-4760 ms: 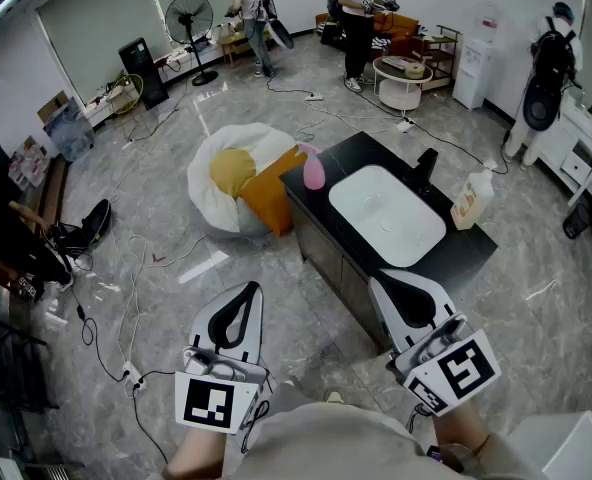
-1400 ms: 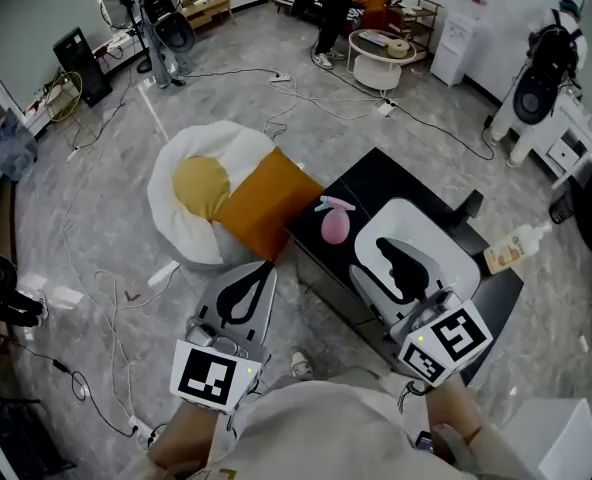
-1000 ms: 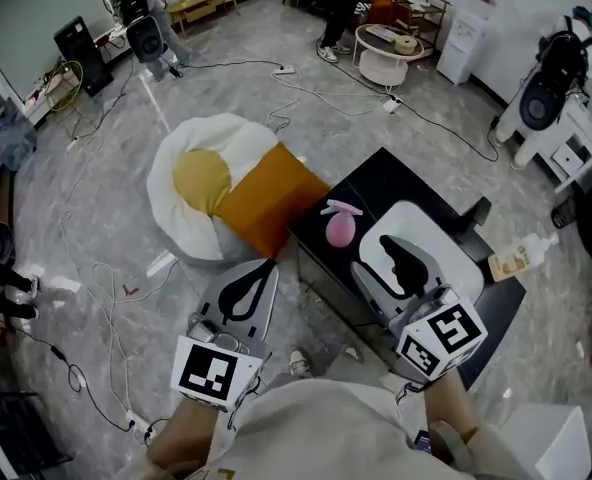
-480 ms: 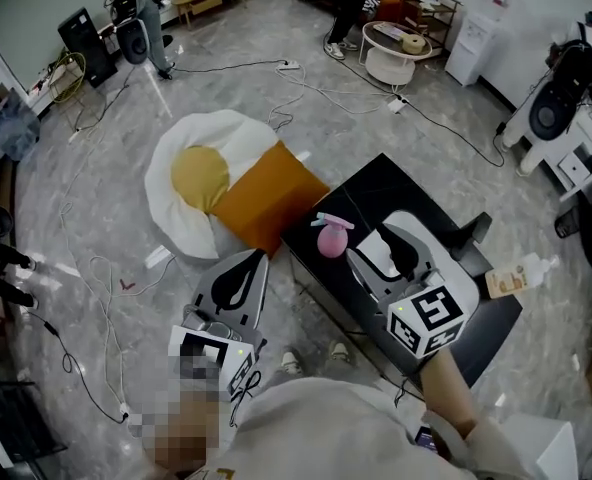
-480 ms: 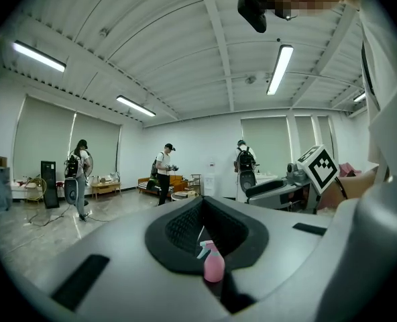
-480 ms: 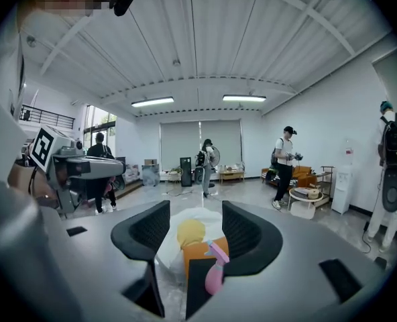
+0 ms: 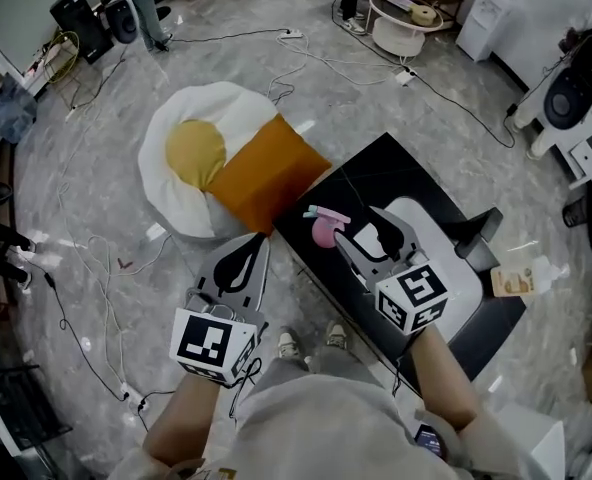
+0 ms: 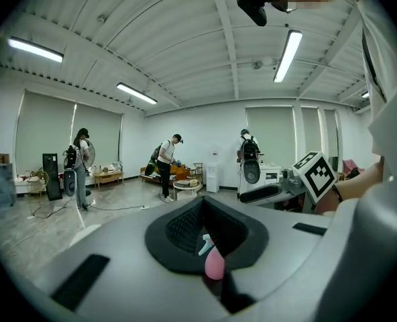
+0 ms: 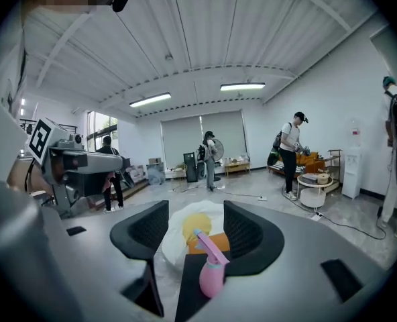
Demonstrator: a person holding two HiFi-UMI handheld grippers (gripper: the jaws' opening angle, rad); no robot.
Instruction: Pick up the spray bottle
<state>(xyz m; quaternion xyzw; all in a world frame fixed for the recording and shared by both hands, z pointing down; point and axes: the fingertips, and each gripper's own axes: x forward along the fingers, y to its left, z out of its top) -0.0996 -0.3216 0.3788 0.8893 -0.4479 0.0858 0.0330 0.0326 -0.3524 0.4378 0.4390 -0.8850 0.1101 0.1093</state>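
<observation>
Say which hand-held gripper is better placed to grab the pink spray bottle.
Right. The right hand-held gripper is over the counter, jaws just opening, nothing between them, spray bottle just ahead. The left hand-held gripper is shut, off the counter.

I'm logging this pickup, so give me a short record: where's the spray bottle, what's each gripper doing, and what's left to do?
Spray bottle: pink, upright on the black counter, beside the white sink.
Right gripper: jaws open, just been opening; bottle ahead, nothing between them.
Left gripper: jaws shut, empty.
Left to do: grasp and lift.
</observation>
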